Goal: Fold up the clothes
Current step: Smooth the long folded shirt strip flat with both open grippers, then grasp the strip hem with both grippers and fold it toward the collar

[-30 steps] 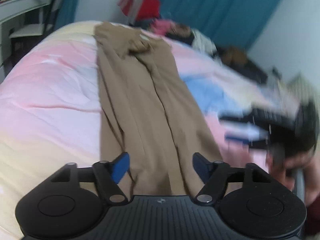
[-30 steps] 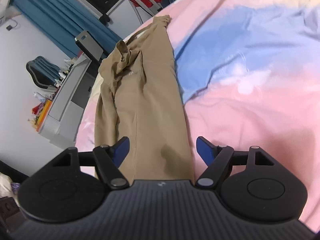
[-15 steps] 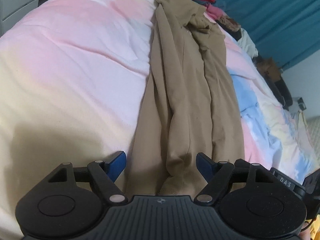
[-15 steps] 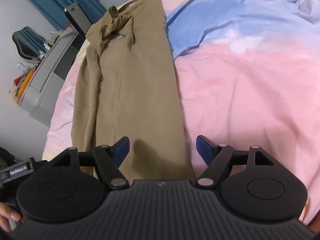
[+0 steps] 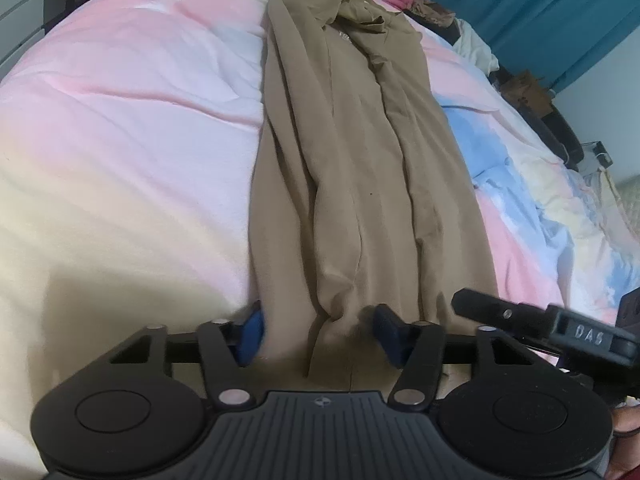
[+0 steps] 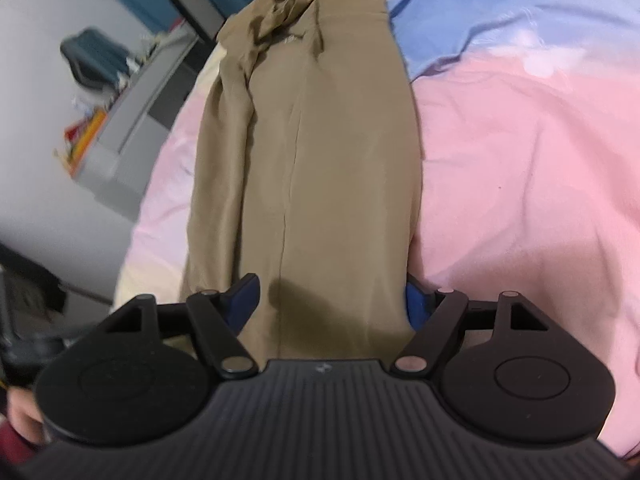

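A tan garment (image 5: pixel 360 152) lies folded into a long narrow strip on the bed, collar end far away; it also shows in the right wrist view (image 6: pixel 320 152). My left gripper (image 5: pixel 318 334) is open, low over the strip's near left end, its blue fingertips (image 5: pixel 250 336) straddling the cloth. My right gripper (image 6: pixel 332 304) is open over the near right end, one fingertip (image 6: pixel 416 306) partly hidden behind the cloth edge. The right gripper's black body (image 5: pixel 560 328) shows at the right of the left wrist view.
The bed has a pink, yellow and blue duvet (image 5: pixel 120 120). A pile of clothes (image 5: pixel 440 16) lies beyond the bed before a teal curtain (image 5: pixel 540 8). A grey desk (image 6: pixel 132 120) and a chair (image 6: pixel 92 56) stand to the left.
Both grippers have dropped lower and closer onto the near end of the tan strip. Their fingertips now touch or straddle the cloth. Both stay open.
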`<state>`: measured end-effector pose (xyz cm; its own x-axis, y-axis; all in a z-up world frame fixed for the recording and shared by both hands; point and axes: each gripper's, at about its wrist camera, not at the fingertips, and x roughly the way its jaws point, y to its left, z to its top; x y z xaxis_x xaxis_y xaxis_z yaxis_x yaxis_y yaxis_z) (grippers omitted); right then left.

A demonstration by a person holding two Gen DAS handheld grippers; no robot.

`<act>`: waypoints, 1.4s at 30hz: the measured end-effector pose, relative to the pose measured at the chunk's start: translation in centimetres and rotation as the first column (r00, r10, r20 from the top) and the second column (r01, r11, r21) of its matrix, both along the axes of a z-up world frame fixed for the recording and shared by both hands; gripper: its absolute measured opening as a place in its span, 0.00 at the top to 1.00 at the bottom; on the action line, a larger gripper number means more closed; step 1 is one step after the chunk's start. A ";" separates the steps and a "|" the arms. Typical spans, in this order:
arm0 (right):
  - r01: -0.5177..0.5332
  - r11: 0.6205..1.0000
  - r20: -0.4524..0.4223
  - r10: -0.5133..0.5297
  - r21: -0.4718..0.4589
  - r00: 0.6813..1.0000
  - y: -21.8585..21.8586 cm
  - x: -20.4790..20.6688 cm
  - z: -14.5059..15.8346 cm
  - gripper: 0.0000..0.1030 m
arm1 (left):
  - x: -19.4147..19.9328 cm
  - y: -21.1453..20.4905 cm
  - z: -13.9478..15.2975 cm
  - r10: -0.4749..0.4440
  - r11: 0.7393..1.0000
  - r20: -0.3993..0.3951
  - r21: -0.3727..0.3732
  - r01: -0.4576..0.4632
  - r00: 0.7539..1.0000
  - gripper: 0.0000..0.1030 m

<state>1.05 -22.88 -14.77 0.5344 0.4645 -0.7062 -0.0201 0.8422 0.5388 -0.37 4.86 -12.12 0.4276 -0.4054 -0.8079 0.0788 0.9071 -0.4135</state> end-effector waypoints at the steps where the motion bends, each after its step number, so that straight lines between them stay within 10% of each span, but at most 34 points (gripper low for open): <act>1: -0.014 0.999 0.007 0.014 -0.037 1.000 0.4 0.0 0.0 0.33 | -0.1 0.1 0.1 0.002 1.000 0.002 0.007 -0.002 1.000 0.54; 10: 0.003 0.981 0.059 0.009 -0.195 0.998 0.6 -0.6 1.0 0.91 | -0.8 1.0 0.9 0.035 0.999 0.031 0.007 -0.035 0.999 0.89; 20: 0.087 0.994 0.146 -0.076 -0.072 0.986 -1.5 -0.9 2.9 0.94 | -2.2 2.7 3.2 0.108 0.981 0.163 -0.178 -0.079 0.981 0.93; 42: 0.058 0.974 0.434 -0.150 0.219 0.888 -5.3 -7.6 12.7 0.95 | -10.5 4.7 13.9 0.236 0.901 0.481 -0.434 -0.004 0.844 0.94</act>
<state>-6.52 -28.23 -2.08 0.8231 0.4919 -0.2837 -0.2147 0.7321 0.6465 -10.88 9.58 1.74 0.7957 -0.5588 -0.2337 0.2840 0.6849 -0.6710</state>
